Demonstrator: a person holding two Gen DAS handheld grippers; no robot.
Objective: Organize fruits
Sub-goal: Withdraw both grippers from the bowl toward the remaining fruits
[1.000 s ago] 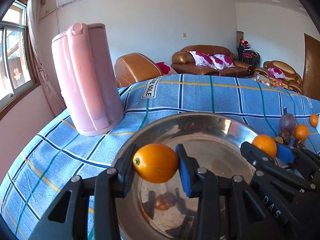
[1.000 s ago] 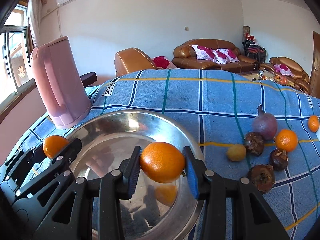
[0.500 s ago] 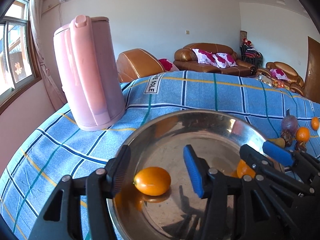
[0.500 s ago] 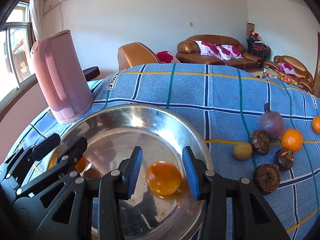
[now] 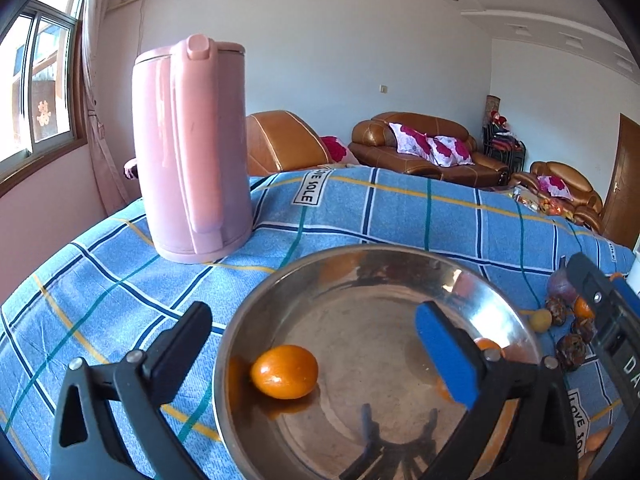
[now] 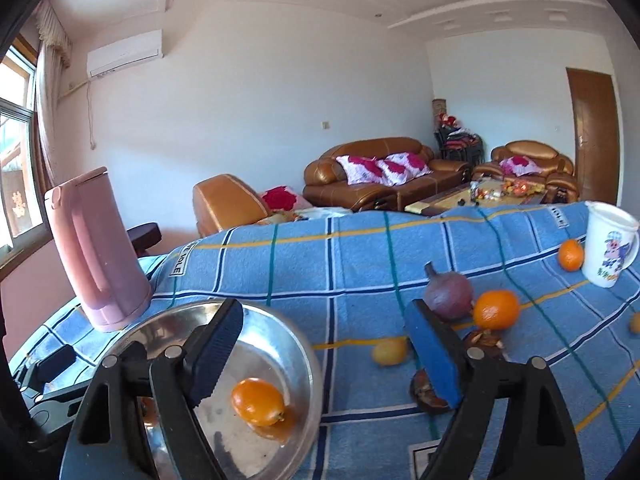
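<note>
Two orange fruits lie loose in the round shiny steel bowl (image 5: 500, 300) on the blue plaid-covered worktop (image 5: 400, 208).
Left hand-held gripper (image 5: 312, 344) stands spread wide, its jaws just having opened, with one oval orange fruit (image 5: 285, 372) resting on the bowl floor between them, pads clear of it. Right hand-held gripper (image 6: 324, 340) has likewise just been opening and stands wide with nothing held; the other orange fruit (image 6: 258, 401) sits in the bowl below its left finger. A tall pink plastic kettle (image 5: 192, 152) stands upright just beyond the bowl. More fruit lies on the cloth to the right: a dark purple bulb-shaped fruit (image 6: 448, 296), a round orange (image 6: 496, 309), a small yellow fruit (image 6: 390, 351).
</note>
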